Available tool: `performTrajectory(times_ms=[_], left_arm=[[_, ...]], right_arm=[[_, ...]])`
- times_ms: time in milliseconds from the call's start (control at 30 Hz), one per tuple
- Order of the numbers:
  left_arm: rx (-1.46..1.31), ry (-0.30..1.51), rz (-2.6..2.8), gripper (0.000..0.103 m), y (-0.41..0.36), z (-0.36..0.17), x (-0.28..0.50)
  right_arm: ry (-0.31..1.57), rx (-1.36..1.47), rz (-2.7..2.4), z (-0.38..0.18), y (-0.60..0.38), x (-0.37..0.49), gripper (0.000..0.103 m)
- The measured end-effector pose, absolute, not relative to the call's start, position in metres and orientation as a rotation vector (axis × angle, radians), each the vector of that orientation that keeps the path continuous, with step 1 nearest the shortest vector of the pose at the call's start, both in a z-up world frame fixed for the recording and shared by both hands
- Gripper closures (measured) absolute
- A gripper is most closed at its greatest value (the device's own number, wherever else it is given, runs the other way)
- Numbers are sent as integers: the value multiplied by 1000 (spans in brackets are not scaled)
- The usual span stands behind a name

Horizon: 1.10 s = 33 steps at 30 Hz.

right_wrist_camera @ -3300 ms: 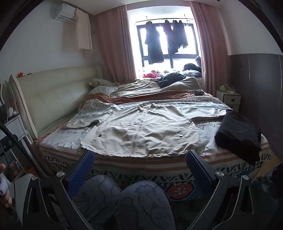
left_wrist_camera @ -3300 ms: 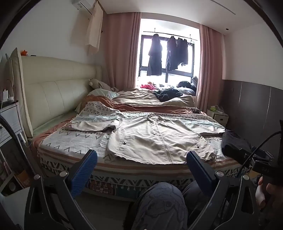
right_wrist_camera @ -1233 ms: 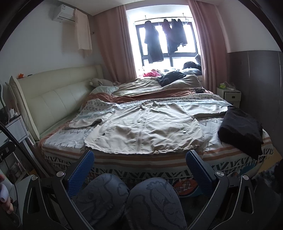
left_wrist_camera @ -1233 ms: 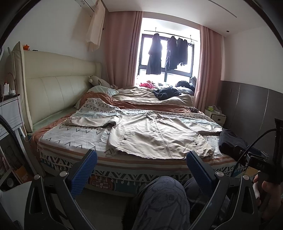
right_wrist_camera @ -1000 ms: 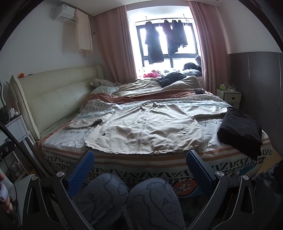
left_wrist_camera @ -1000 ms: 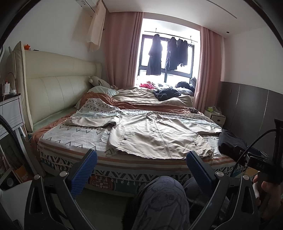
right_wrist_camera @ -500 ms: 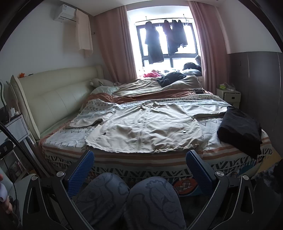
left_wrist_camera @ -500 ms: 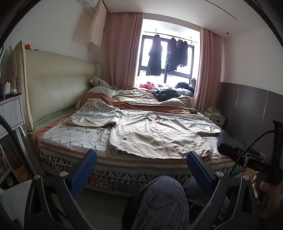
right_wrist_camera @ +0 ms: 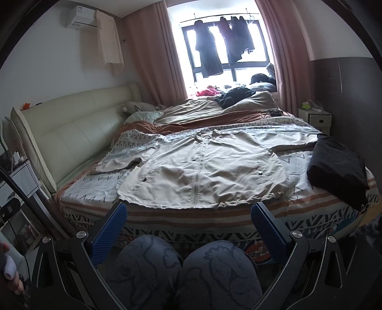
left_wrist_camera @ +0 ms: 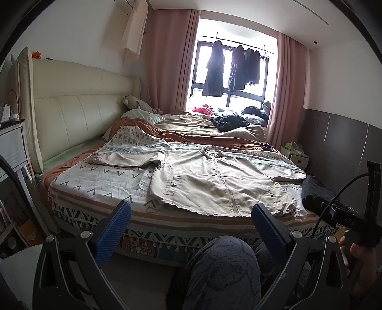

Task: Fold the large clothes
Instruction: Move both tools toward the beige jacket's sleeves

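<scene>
- Big bed (right_wrist_camera: pixel 214 215) with a zigzag-pattern blanket and a cream padded headboard (right_wrist_camera: pixel 71 124) along its left side.
- Plush toy (right_wrist_camera: pixel 136 106) and a pale pillow (right_wrist_camera: pixel 143 116) up by the headboard's far end.
- Window (right_wrist_camera: pixel 226 47) past the far end of the bed, pink curtains (right_wrist_camera: pixel 152 52) on both sides, dark clothes hanging (right_wrist_camera: pixel 207 54) on a rail across it.
- AC unit (right_wrist_camera: pixel 81 16) on the wall above the headboard, a cloth draped off it.
- Small white nightstand (right_wrist_camera: pixel 315 116) right of the bed, near the window.
</scene>
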<state>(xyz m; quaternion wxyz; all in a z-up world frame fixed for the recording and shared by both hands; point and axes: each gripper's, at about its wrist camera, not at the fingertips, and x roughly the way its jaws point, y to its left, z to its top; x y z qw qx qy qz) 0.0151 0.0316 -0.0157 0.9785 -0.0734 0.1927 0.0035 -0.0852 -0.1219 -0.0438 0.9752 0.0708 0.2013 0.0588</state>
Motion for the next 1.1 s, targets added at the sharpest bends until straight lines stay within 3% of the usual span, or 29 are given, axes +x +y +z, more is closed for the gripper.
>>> performTrajectory(times_ms=[1100], left_arm=[[-307, 574, 181, 0, 163, -75, 230]], right_arm=[[544, 132, 186, -40, -73, 216, 0]])
